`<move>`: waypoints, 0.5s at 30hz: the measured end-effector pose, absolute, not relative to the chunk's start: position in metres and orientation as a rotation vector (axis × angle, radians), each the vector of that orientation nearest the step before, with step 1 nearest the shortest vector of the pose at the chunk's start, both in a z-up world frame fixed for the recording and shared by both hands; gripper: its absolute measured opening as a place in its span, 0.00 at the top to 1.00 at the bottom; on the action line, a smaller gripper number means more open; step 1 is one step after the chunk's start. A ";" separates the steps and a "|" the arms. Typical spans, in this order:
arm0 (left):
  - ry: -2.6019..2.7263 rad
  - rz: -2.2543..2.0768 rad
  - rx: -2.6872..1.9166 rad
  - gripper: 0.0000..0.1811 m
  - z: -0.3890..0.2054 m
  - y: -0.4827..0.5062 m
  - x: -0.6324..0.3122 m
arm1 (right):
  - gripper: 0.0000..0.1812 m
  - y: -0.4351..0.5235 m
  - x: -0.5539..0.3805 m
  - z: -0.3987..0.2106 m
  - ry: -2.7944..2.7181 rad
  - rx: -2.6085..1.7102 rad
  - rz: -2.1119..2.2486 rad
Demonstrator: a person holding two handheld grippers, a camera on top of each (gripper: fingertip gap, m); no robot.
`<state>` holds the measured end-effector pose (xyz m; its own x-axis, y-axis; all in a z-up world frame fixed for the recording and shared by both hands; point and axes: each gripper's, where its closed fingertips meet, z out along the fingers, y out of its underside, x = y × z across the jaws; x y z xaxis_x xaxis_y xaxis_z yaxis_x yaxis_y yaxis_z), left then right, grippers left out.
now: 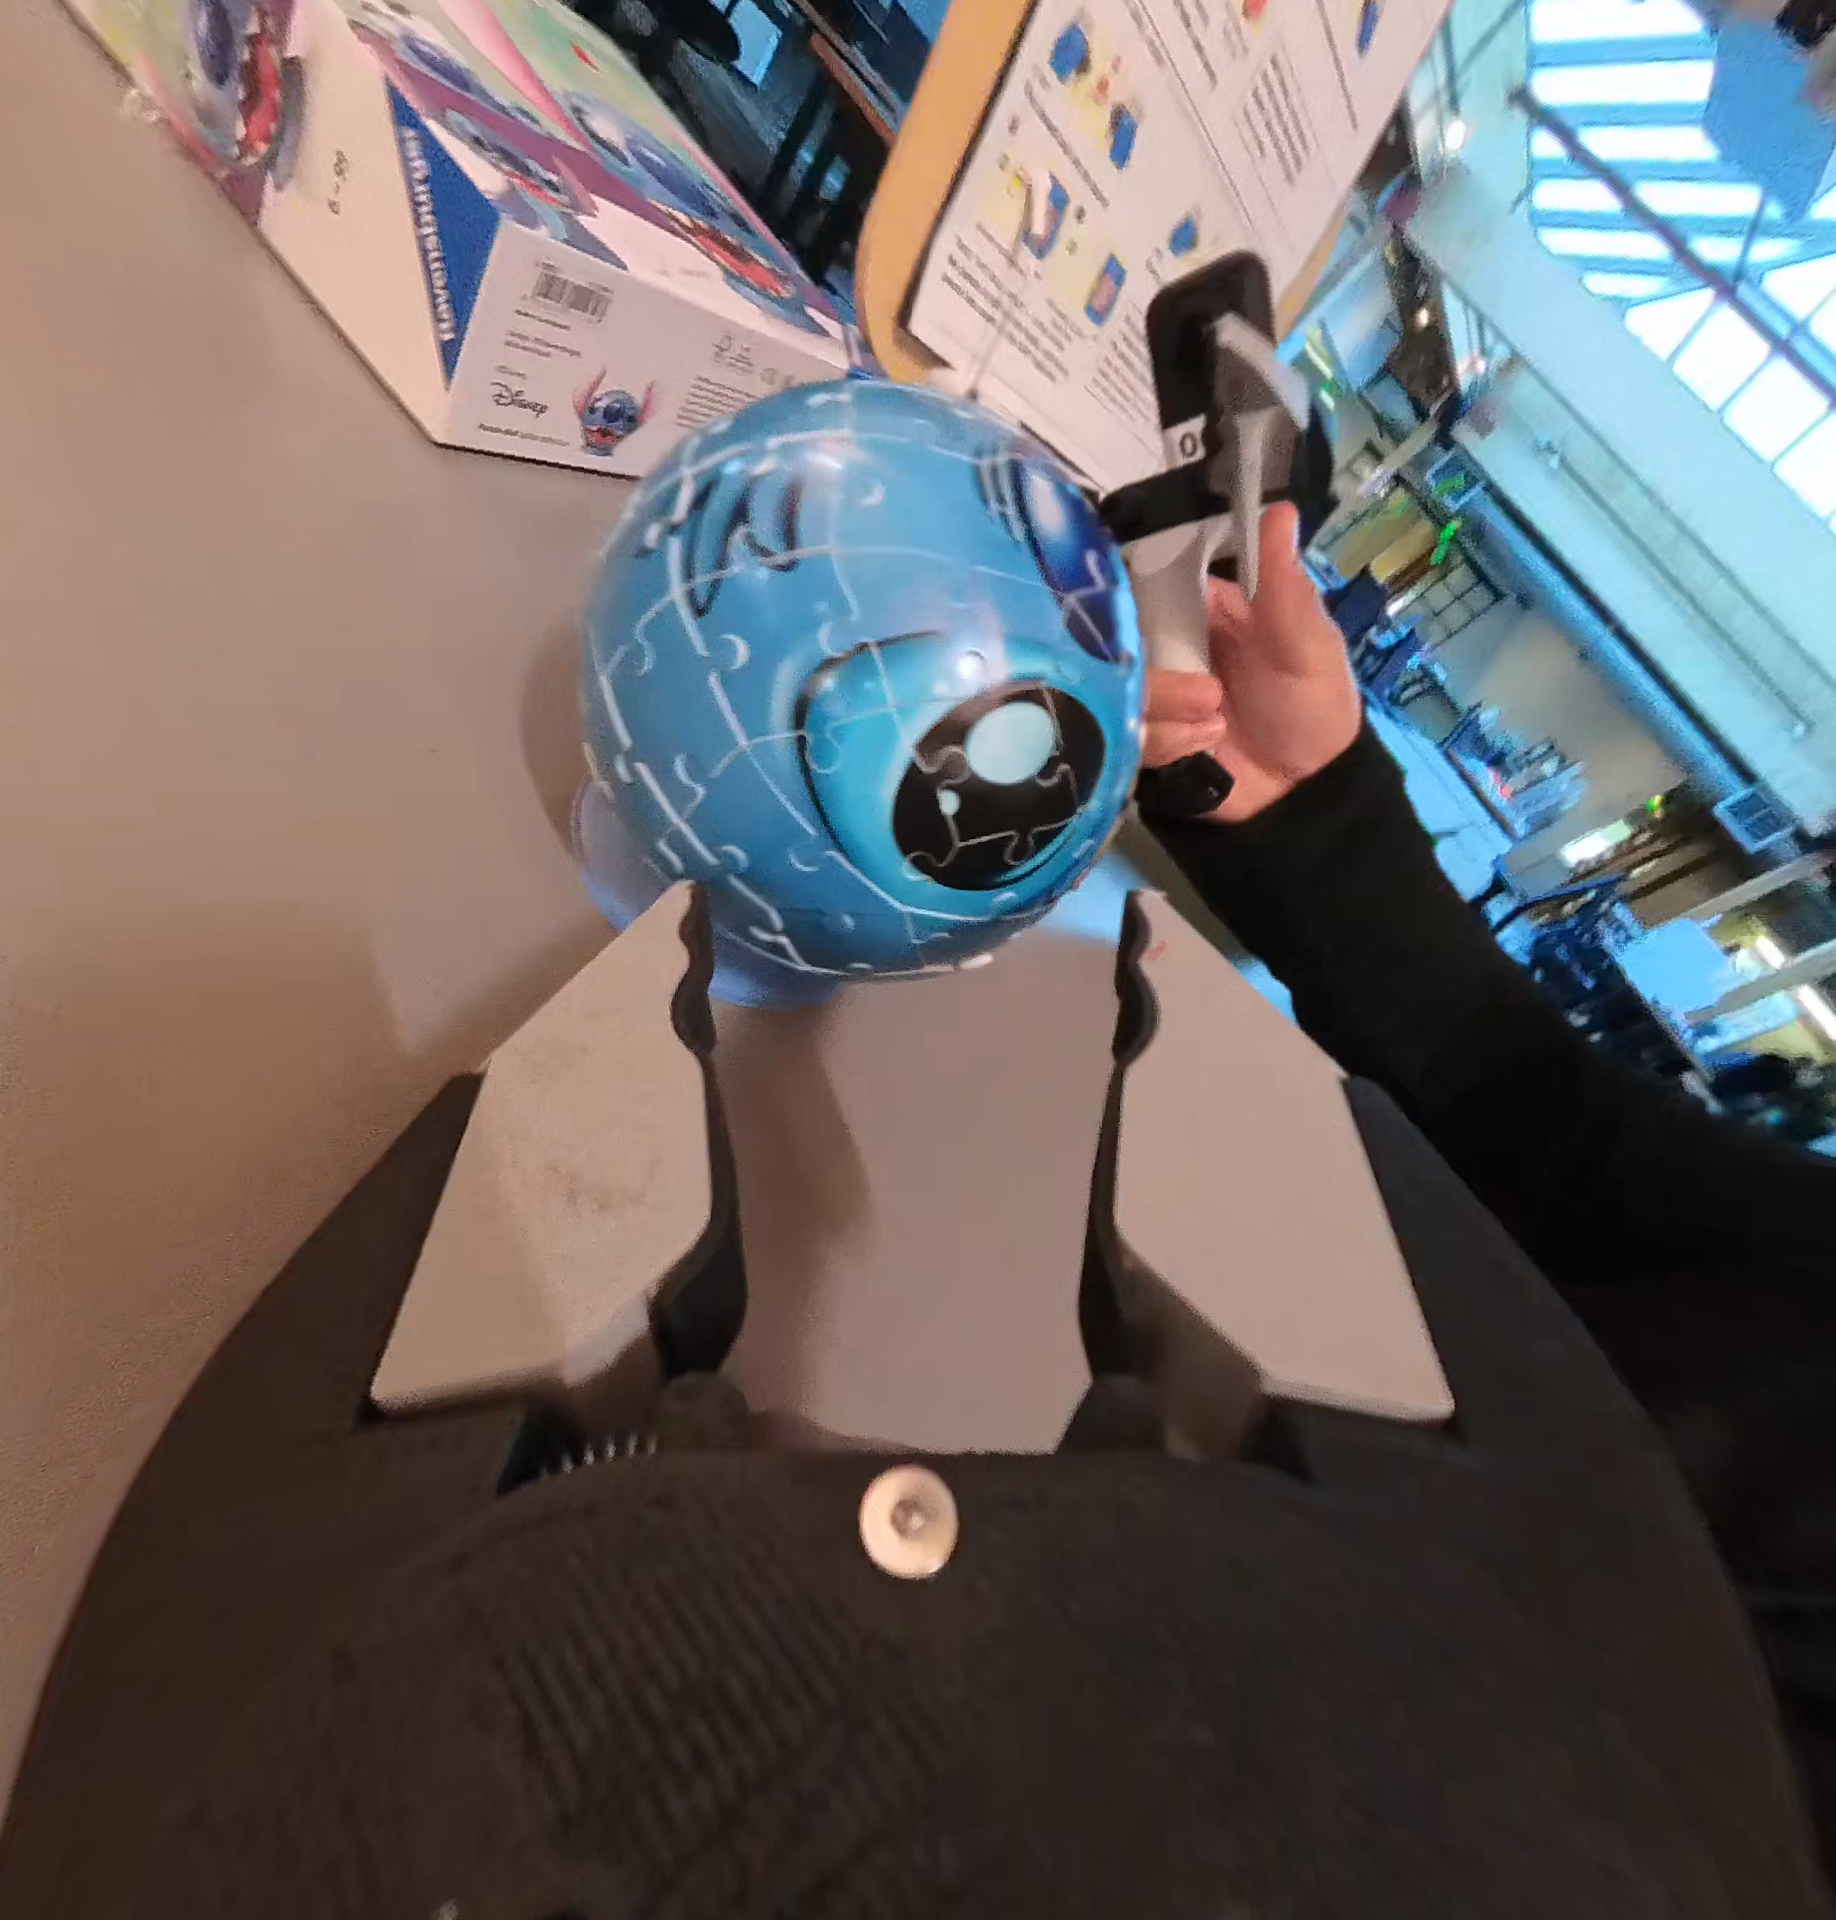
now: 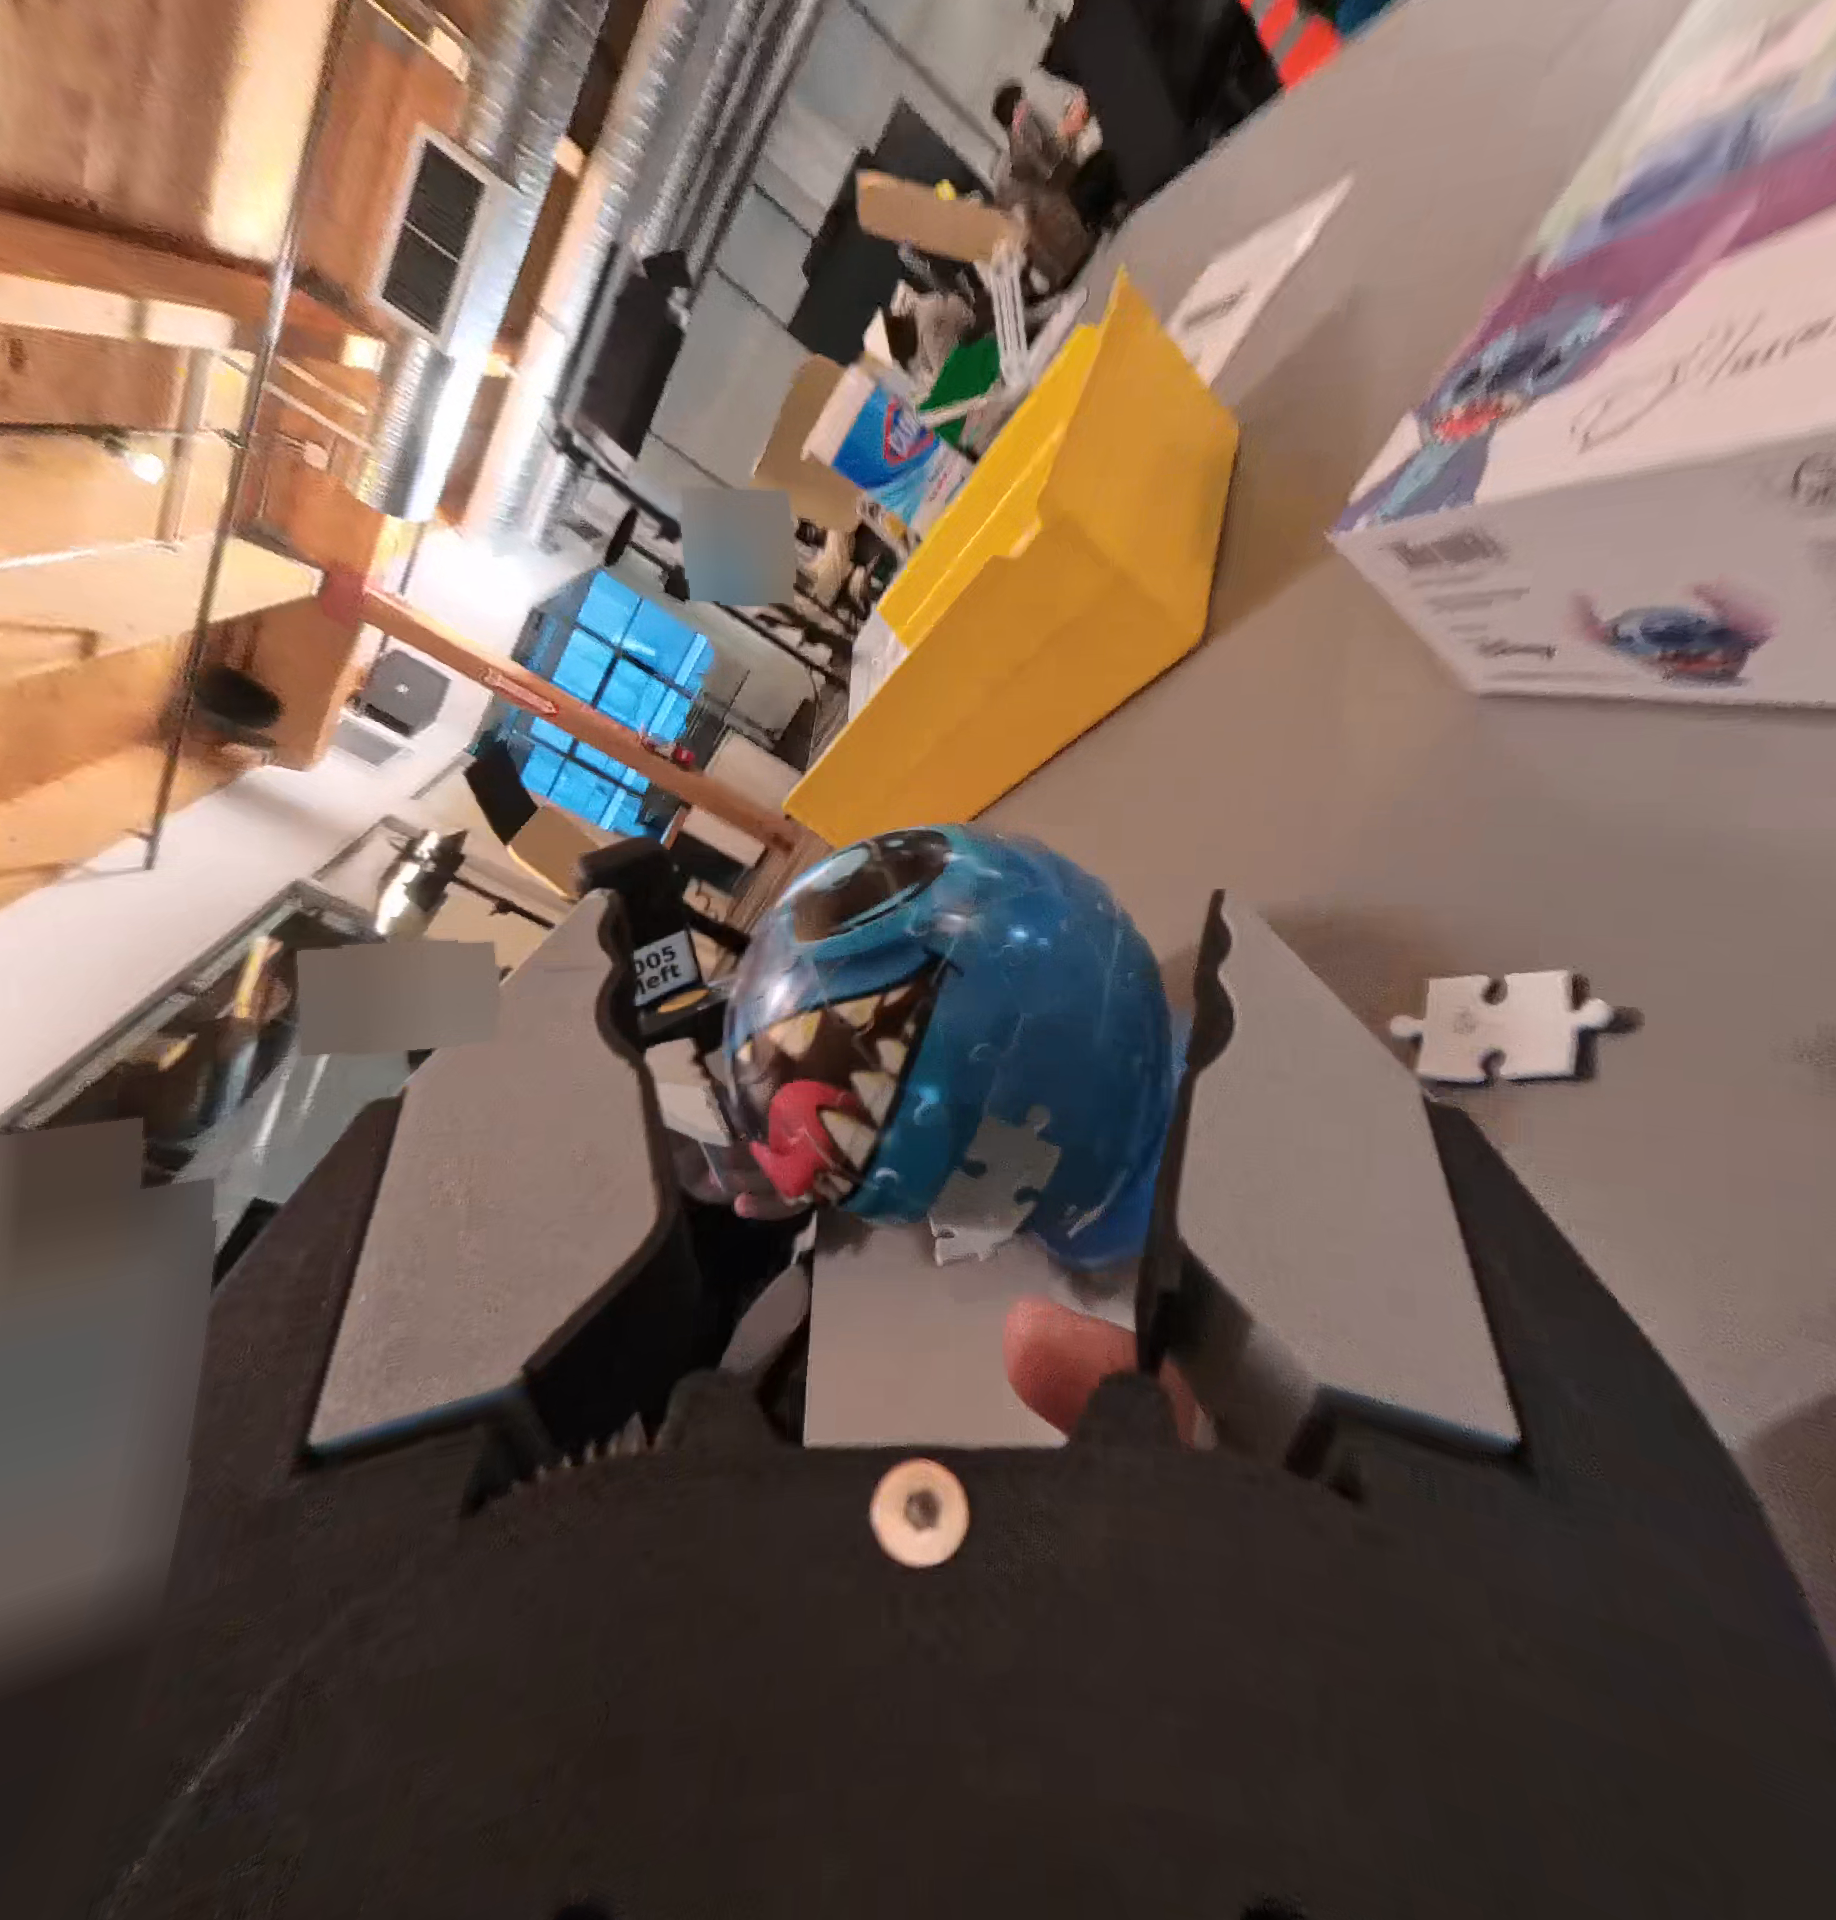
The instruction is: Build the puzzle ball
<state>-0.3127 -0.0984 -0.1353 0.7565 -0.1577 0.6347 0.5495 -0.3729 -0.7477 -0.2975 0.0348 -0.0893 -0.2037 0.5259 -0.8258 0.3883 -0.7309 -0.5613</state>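
The blue puzzle ball (image 1: 862, 686) stands on the grey table (image 1: 166, 727) on a pale stand, almost whole. In the right wrist view the ball (image 2: 945, 1039) shows a toothy mouth and a piece-shaped grey patch low on its side. A loose white puzzle piece (image 2: 1496, 1029) lies on the table beside it. My left gripper (image 1: 909, 914) is open, its fingertips just at the ball's near side. My right gripper (image 2: 909, 925) is open with the ball between its fingers; I cannot tell if a finger touches it. The right gripper also shows in the left wrist view (image 1: 1194, 488), against the ball's far side.
The puzzle box (image 1: 540, 260) lies on the table behind the ball and also shows in the right wrist view (image 2: 1641, 520). A yellow bin (image 2: 1049, 623) stands at the table's edge. A printed sheet on a wooden board (image 1: 1153, 156) is beyond the ball. A hand and black sleeve (image 1: 1413, 935) reach in. About 15 cm separates my left fingertips from my right. My right gripper is the nearer one to the loose white puzzle piece (image 2: 1496, 1029): about 8 cm, against 20 cm.
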 end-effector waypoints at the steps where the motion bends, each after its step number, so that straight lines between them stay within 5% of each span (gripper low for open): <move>1: -0.337 -0.779 -1.807 0.58 -0.137 -0.098 -0.317 | 0.42 0.034 -0.304 -0.099 -1.134 -1.972 2.059; 15: -0.339 -0.852 -1.783 0.61 -0.140 -0.082 -0.324 | 0.45 -0.007 -0.325 -0.124 -1.363 -2.048 2.163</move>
